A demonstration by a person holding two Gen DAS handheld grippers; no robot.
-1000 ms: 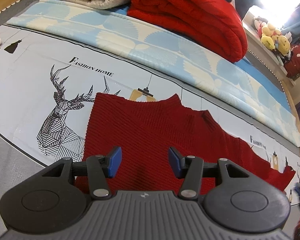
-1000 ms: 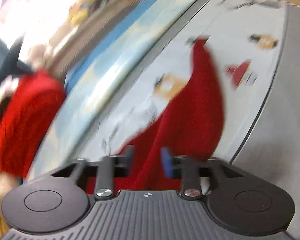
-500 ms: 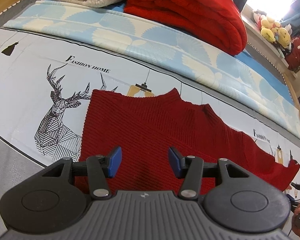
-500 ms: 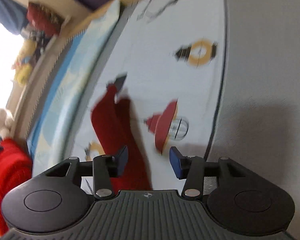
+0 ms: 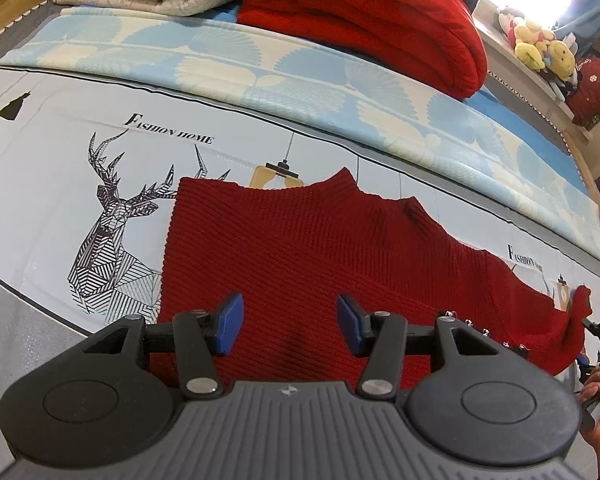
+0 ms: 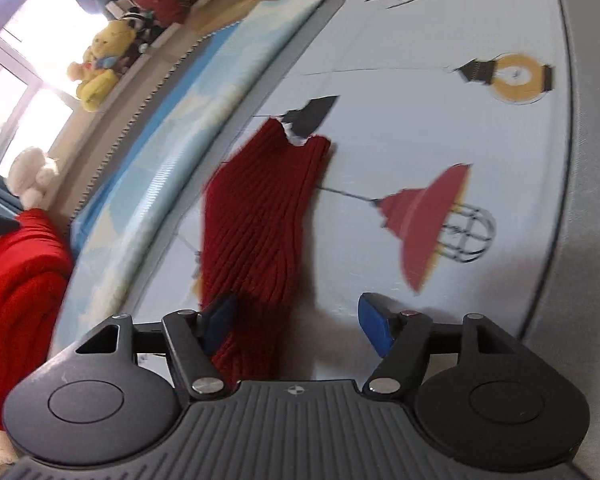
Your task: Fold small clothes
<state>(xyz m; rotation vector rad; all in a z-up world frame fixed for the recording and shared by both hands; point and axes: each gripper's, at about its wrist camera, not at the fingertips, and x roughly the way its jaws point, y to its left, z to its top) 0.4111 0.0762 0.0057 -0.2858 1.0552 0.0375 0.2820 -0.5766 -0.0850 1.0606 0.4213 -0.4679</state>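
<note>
Flat, ribbed red knit sweater (image 5: 300, 256), sleeve toward 4 o'clock; left gripper (image 5: 288, 322) parted, right gripper (image 6: 296, 320) just widened, gripping nothing.

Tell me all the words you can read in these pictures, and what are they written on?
"FASHION HOME": printed on the bed sheet, above the deer drawing.
"FASHION": printed on the same sheet, beside the red sweater; the smaller word after it is too small to read.
White marks on the dark red cushion on the shelf: too small to read.
Right wrist view: no words that can be read.
</note>
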